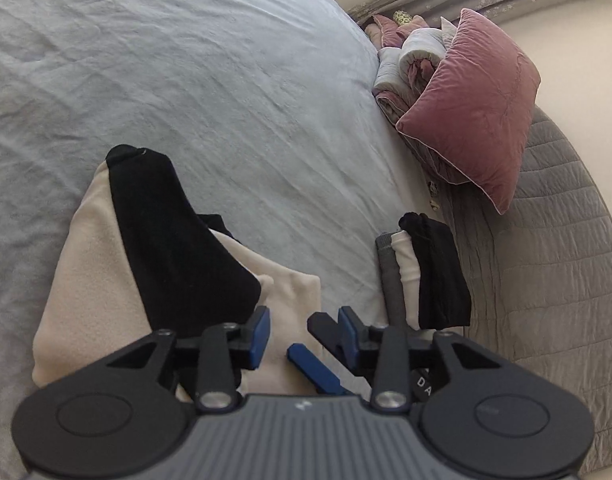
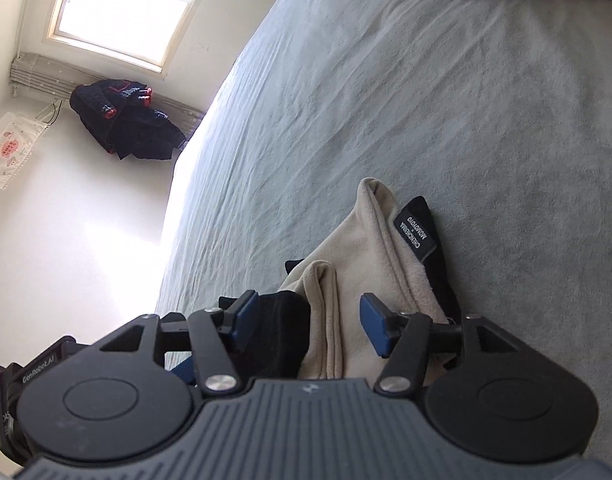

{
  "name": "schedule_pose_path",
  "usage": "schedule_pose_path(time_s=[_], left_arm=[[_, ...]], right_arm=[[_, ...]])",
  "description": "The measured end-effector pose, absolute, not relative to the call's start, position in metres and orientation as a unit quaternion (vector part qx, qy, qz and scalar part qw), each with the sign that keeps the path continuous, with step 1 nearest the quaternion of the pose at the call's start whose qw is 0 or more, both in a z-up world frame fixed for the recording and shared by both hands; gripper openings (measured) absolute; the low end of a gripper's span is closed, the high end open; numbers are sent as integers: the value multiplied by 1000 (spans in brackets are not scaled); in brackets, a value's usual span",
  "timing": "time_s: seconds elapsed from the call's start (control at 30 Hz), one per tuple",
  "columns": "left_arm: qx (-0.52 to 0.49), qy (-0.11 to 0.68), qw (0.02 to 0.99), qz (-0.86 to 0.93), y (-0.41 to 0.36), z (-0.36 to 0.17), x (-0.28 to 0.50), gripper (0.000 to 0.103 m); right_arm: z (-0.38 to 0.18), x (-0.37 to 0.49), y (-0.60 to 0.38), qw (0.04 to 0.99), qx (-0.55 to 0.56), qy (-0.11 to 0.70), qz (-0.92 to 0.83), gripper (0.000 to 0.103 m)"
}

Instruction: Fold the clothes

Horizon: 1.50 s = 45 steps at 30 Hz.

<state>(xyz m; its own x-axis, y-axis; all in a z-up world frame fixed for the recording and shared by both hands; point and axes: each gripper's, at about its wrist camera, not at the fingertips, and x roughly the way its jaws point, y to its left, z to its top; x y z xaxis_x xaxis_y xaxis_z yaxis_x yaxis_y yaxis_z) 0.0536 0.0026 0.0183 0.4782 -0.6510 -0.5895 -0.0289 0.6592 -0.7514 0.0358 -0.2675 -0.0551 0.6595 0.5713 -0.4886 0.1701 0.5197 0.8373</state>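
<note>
Cream-and-black garment (image 1: 106,280), partly folded, lies near the bed (image 1: 226,80) edge, long axis running away from both grippers. Left gripper (image 1: 304,332) and right gripper (image 2: 306,320) both spread just above it, pinching nothing. Contact probably none; near hem hidden. Folded stack (image 1: 421,276) sits toward the pink pillow (image 1: 477,108).

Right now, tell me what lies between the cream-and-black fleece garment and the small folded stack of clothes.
Only bare light-blue bedsheet separates garment from stack, left wrist view.
</note>
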Motion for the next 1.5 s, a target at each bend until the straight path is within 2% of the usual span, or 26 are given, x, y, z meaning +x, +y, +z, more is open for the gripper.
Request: schedule_pose_path(time_s=[0.13,0.27,0.3,0.37,0.47,0.6,0.8,0.83,0.87,0.93,1.23,1.5], left_arm=[[-334,439,807,-210,25,26,47,43],[-276,421,844,-185,57,17,50,40],[-272,421,847,-176,67,10,51,38],[-274,423,848,-166,82,-4,53,24],[-292,425,839,-172,95,-25,56,14],[-269,420,846,-189,85,-32,58,13],[-194,402,875,-189,62,-27,54,13],[-183,398,879,-187,60,-27,52,13],[-175,394,883,-186,59,-26,51,13],[-167,383,890,-180,58,-23,49,14],[-187,319,900,-231,52,-13,41,14],[-151,336,878,-305,11,-31,35,14]], right_arm=[[-55,30,-275,766,487,395,140,65],[-48,28,-271,768,470,408,152,67],[-46,29,-268,771,460,412,156,68],[-42,32,-258,783,429,423,155,71],[-37,37,-239,804,372,440,146,71],[-30,38,-211,838,288,445,125,71],[-28,31,-172,879,175,431,105,52],[-27,31,-169,885,164,425,99,45],[-26,29,-167,890,156,417,97,30],[-22,27,-170,895,159,404,104,23],[21,33,-203,911,175,349,133,21],[-14,45,-264,890,243,371,104,21]])
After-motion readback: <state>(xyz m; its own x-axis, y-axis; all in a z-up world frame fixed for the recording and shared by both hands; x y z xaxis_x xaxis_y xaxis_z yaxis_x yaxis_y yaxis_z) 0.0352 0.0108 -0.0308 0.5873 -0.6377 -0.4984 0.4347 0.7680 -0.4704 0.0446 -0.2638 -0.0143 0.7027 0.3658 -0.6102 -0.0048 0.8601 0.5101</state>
